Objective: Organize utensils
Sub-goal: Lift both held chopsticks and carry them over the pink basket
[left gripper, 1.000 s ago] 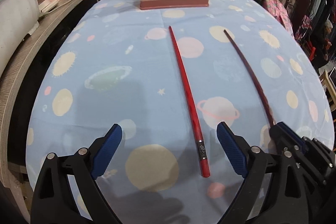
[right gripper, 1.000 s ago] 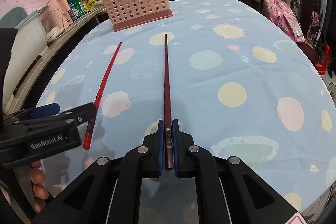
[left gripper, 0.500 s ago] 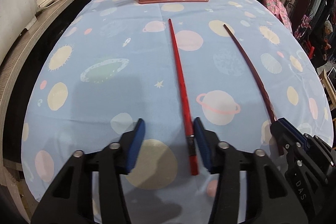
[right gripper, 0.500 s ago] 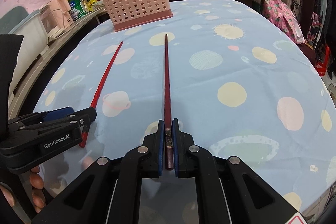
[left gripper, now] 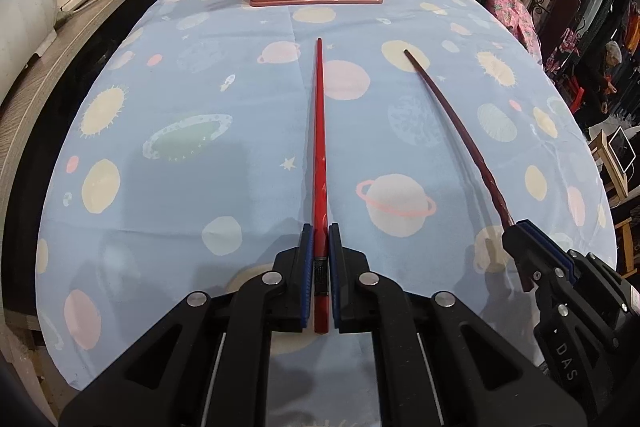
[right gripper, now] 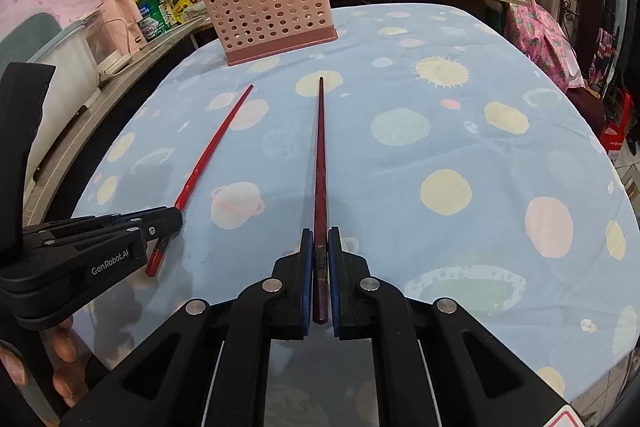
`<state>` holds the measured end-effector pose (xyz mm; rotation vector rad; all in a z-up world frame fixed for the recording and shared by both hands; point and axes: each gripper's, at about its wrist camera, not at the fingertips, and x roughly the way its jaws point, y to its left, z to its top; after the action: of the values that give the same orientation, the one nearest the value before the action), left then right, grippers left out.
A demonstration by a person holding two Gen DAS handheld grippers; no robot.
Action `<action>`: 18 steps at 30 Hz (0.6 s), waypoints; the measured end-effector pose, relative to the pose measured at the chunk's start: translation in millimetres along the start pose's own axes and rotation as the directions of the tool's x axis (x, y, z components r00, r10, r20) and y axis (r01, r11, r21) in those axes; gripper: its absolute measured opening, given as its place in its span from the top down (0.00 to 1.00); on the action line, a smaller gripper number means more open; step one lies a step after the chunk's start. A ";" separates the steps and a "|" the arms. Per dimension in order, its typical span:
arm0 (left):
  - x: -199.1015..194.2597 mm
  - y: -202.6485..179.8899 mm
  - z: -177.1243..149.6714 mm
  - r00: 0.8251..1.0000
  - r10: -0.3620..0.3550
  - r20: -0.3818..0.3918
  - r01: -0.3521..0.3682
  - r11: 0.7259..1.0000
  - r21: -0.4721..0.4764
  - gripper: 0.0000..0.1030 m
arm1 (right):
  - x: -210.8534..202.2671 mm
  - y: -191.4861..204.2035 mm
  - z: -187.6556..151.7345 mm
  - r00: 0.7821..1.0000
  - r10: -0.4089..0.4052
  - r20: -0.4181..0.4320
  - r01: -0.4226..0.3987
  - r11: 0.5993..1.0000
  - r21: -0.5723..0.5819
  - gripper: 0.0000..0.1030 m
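Planet-print tablecloth (left gripper: pixel 200 115), slim glossy red chopstick (left gripper: pixel 319 131), darker maroon chopstick (right gripper: pixel 320 163)

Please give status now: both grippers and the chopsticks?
Left gripper shut on red chopstick. Right gripper shut on dark chopstick. Path to pink basket clear.

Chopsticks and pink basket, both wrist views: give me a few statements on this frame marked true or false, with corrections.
1. The left gripper is shut on the bright red chopstick. True; its jaws have just been closing.
2. The right gripper hangs open above the cloth. False: it is shut on the dark red chopstick.
3. The pink perforated basket stands at the far end of the planet-print tablecloth. True.
4. Both chopsticks already stand in the basket. False: both point toward it, with their far tips short of it.
5. The two chopsticks cross each other. False: they lie apart, side by side.
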<state>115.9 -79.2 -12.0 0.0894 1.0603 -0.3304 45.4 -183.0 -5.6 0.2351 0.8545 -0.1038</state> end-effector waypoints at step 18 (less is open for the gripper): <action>-77.5 15.6 59.9 0.983 -0.031 0.181 0.040 0.998 -0.043 0.93 | -58.8 2.8 78.0 0.978 0.057 0.201 -0.061 0.998 0.012 0.93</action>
<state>136.6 -60.8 83.2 -0.0012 0.8905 -0.3396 64.7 -199.7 88.7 0.2624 0.6449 -0.0781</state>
